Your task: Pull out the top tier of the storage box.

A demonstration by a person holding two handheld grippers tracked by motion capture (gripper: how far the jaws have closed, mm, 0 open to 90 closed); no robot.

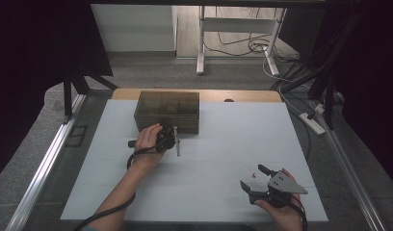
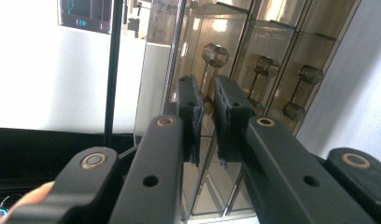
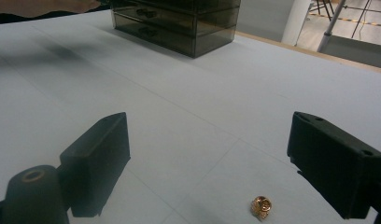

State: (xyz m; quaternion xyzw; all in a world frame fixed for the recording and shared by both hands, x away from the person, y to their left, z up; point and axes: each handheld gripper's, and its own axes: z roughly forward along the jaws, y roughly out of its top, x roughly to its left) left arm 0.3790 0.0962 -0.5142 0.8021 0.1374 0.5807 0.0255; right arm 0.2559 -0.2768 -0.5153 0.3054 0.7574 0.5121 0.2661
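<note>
A pale grey surface [image 1: 209, 159] seen from above, with a person's forearms coming in from the near edge, each hand holding a hand-held gripper.

The left hand-held gripper [image 1: 171, 136] is at the front of a smoky, see-through drawer box [image 1: 168, 110] that stands toward the far left of the surface. In the left gripper view its two black jaws stand nearly together, with a narrow gap between the pads, and they are pinched on the thin stem of a drawer knob [image 2: 215, 55]; the round knob head shows just beyond the jaw tips. Three more knobs of the same kind sit on the drawers to the right in that view.

The right hand-held gripper [image 1: 255, 177] is near the right front of the surface, well apart from the drawer box. Its jaws stand wide open and hold nothing. A small golden ring [image 3: 261, 206] lies on the surface between the two open jaws, closer to the right jaw in the right gripper view, touching neither. From above, the ring [image 1: 254, 175] is a tiny speck just ahead of the jaw tips. In the right gripper view the drawer box [image 3: 179, 23] stands at the far side of the surface.
</note>
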